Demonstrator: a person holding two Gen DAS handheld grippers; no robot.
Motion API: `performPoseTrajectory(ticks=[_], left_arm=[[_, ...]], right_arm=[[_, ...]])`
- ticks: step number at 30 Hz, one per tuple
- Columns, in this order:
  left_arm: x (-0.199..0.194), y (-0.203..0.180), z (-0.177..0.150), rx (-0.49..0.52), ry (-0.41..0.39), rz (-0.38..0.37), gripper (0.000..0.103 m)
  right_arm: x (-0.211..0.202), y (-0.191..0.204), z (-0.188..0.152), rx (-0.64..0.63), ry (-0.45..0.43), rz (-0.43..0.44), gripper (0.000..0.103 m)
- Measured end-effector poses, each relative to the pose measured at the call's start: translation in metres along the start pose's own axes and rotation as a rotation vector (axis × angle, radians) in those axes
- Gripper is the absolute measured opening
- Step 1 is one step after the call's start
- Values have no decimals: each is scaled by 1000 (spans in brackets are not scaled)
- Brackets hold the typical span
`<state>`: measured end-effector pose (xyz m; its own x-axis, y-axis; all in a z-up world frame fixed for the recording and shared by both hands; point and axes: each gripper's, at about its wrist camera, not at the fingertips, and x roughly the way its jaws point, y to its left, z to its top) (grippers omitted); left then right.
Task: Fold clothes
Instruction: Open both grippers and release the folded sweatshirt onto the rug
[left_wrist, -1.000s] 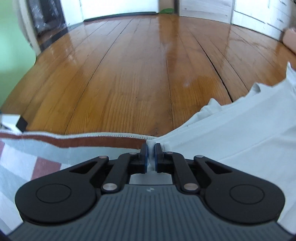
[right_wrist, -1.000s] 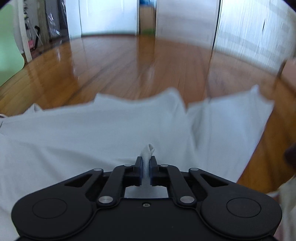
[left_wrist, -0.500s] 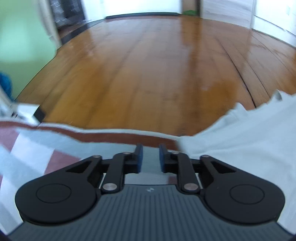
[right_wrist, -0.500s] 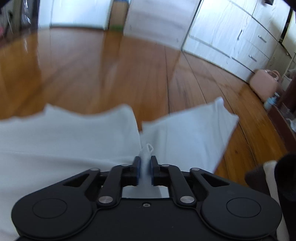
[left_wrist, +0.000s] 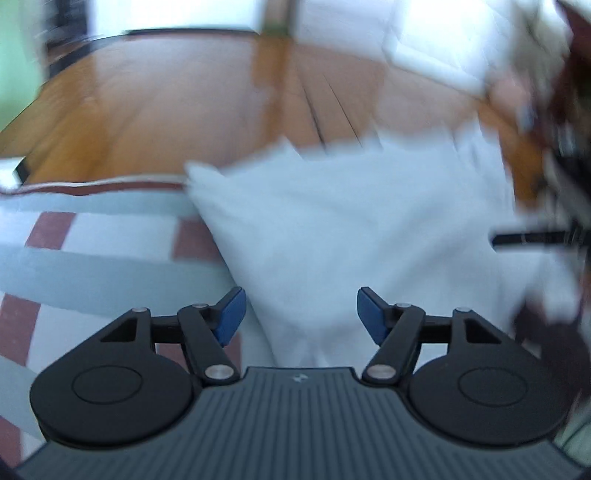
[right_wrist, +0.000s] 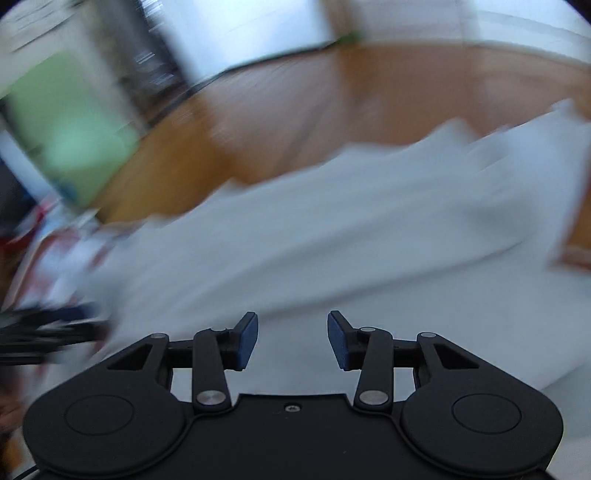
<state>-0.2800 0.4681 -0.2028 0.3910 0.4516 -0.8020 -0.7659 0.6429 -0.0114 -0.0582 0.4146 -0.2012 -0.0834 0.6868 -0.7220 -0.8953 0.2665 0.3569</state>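
Both views blurred: left gripper (left_wrist: 301, 314) and right gripper (right_wrist: 293, 339) hover with jaws wide and empty over a white garment (left_wrist: 351, 221) spread ahead; judged best, pinch only one edge

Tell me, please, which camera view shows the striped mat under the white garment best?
The left wrist view: the striped mat fills its left side, red and pale bands readable despite blur. The right wrist view shows only a smeared sliver at the left edge, beside the white garment.
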Motion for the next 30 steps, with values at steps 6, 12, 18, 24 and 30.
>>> performPoseTrajectory(ticks=[6,12,18,24,30], left_arm=[[5,0,-24,-93,0,119,32],[3,22,-48,-338,-56,160,17],[1,61,-73,-666,-57,24,20],[-12,70,-98,-807,-9,-164,52],[-8,71,-115,-908,11,-307,56]], right_arm=[[26,43,-16,-173,52,78,47],[42,47,-32,-299,81,-27,45],[24,29,-44,-239,69,-42,45],[-17,-7,-61,-42,78,-54,47],[-56,-92,-64,358,-3,-85,48]])
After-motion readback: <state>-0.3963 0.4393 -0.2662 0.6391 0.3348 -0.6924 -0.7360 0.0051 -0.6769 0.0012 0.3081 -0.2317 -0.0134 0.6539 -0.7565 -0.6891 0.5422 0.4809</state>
